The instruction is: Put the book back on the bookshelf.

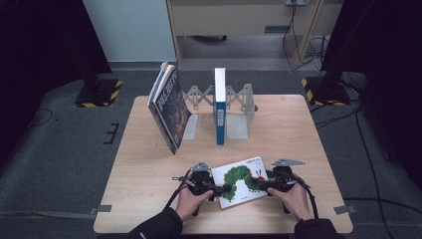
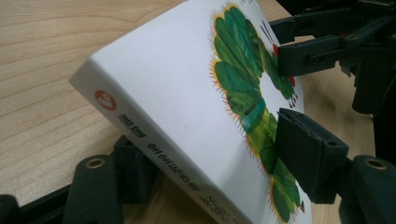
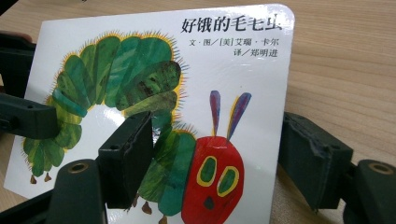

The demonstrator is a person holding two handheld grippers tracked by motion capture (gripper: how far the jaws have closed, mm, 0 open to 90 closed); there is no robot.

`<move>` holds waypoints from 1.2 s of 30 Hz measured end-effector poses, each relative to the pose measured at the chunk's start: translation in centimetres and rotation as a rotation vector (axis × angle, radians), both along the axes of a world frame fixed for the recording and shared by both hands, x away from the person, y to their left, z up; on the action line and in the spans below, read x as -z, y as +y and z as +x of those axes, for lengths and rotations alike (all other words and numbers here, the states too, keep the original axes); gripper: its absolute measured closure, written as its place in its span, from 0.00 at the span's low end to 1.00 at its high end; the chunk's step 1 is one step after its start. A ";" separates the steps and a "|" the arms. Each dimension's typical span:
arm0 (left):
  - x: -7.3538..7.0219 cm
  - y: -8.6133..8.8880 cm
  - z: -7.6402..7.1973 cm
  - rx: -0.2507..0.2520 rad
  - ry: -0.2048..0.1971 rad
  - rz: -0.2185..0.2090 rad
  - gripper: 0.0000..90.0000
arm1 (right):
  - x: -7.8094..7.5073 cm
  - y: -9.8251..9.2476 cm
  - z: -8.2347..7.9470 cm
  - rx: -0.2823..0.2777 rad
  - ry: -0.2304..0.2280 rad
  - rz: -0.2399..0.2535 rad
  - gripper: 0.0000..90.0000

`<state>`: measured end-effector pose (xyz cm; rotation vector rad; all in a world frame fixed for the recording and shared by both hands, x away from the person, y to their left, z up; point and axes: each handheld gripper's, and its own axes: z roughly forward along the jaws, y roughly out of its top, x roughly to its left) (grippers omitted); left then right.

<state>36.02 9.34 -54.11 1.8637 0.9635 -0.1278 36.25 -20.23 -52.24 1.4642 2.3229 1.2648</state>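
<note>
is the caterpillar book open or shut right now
Shut. The caterpillar book shows its whole front cover with no pages fanned, and its spine edge looks like one solid closed block.

The caterpillar book (image 3: 154, 116) is thick board with a glossy, smooth white cover that catches glare near its top corner, and its printed green body looks like painted paper collage. Both the left gripper (image 1: 218, 188) and the right gripper (image 1: 263, 185) are matt black plastic with brass-coloured metal inserts, their pads (image 3: 127, 154) slightly rough and scuffed at the edges, and each carries a dull grey metal plate. The table (image 1: 288, 124) is pale wood-grain laminate, smooth and satin, while the bookend rack (image 1: 239, 107) behind is matt grey metal and the floor (image 1: 59, 149) is rough dark carpet.
</note>
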 end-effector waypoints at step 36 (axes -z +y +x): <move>-5.2 0.3 -1.4 0.038 -0.062 -0.057 0.83 | -1.3 -1.2 0.0 -0.009 -0.127 0.053 0.32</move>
